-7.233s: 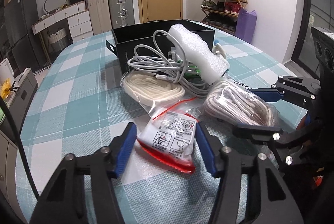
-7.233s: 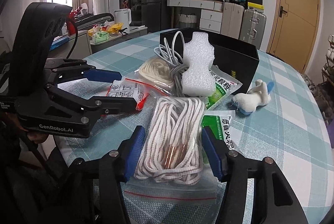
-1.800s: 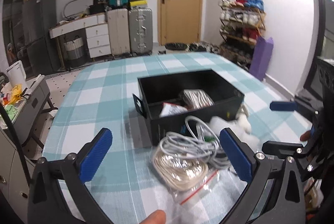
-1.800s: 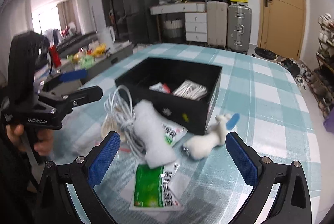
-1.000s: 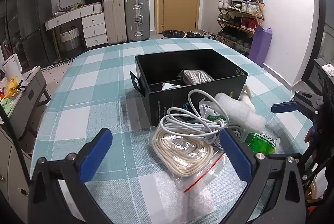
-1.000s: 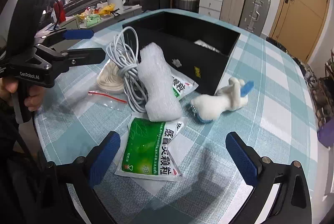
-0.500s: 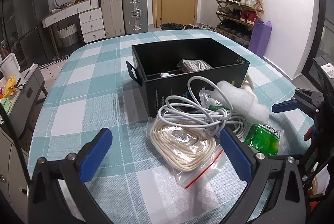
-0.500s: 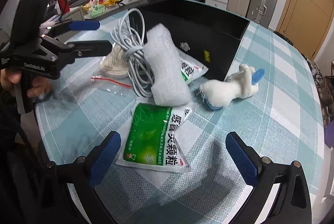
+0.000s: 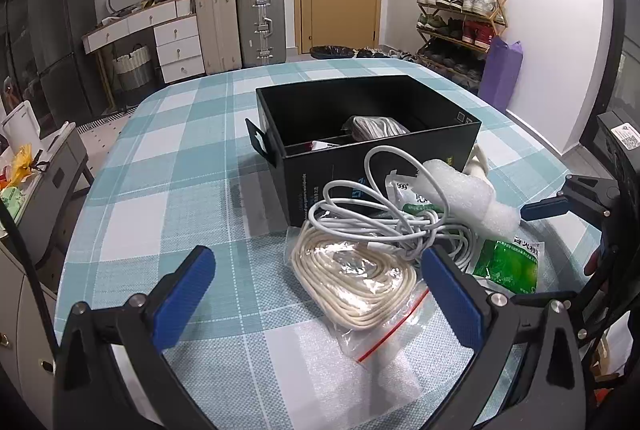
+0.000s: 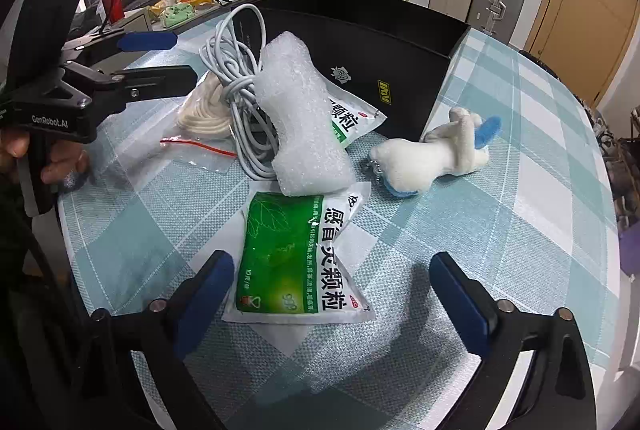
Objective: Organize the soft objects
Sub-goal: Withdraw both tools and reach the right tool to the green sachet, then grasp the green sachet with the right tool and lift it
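Black box [image 9: 372, 165]: 2 bagged items now inside, moved from in front. Left gripper [image 9: 320, 294], right gripper [image 10: 332, 294]: both wide, empty. Remaining beside box: rope bag [image 9: 352, 278], green sachet [image 10: 296, 258].

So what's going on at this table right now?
A person holds two grippers over a checked table, sorting soft items into a black box. Both the left gripper and right gripper are open and empty. A rope bundle already lies in the box. Outside it remain a bagged cream rope, white cable, foam piece, green packet and plush toy.
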`<state>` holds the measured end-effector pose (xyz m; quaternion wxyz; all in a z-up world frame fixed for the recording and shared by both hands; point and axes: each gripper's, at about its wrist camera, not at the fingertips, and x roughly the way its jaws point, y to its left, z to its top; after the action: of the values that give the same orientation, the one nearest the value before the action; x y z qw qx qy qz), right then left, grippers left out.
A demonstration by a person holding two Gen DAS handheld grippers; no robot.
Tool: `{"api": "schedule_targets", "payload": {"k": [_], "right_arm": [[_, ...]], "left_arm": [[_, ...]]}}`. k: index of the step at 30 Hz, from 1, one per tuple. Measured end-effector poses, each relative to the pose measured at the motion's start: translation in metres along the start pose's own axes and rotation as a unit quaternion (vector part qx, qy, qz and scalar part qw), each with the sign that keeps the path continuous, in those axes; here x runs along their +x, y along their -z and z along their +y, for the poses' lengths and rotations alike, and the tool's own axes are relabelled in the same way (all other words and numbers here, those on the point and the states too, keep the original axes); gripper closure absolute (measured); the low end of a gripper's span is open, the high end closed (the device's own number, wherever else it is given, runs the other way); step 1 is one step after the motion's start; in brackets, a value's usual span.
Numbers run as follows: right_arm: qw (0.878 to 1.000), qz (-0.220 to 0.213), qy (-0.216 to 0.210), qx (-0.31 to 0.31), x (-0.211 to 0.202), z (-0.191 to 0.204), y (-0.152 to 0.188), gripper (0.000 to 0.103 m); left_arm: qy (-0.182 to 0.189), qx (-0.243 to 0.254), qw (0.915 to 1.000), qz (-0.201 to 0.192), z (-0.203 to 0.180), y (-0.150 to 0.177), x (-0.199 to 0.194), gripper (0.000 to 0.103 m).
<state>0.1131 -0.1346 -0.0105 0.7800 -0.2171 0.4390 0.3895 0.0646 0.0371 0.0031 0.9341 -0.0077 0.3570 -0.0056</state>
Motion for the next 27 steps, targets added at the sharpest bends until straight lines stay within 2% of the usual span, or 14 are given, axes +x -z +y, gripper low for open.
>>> {"api": "schedule_targets", "payload": {"k": [6,7,8,11,17,27], "right_arm": [[1.0,-0.014,-0.015,0.001,0.0,0.001,-0.004,0.027],[1.0,-0.017,-0.018,-0.004,-0.001,0.003,-0.005,0.033],[1.0,-0.019,-0.02,-0.007,-0.002,0.004,-0.004,0.043],[0.999,-0.022,-0.027,-0.015,-0.005,0.009,-0.006,0.055],[0.999,-0.028,-0.031,-0.017,-0.008,0.009,-0.004,0.063],[0.998,-0.055,-0.029,-0.026,-0.026,0.004,-0.003,0.064]], "left_arm": [[0.001,0.007,1.0,0.001,-0.003,0.0,0.0,0.0],[0.001,0.007,1.0,0.001,-0.003,-0.001,0.0,0.0],[0.001,0.007,1.0,0.001,-0.003,0.0,0.001,0.0],[0.002,0.005,1.0,0.004,-0.003,-0.001,0.0,0.0],[0.004,0.006,1.0,0.005,-0.004,-0.001,0.0,0.0],[0.003,0.005,1.0,0.002,-0.004,-0.002,0.0,0.0]]}}
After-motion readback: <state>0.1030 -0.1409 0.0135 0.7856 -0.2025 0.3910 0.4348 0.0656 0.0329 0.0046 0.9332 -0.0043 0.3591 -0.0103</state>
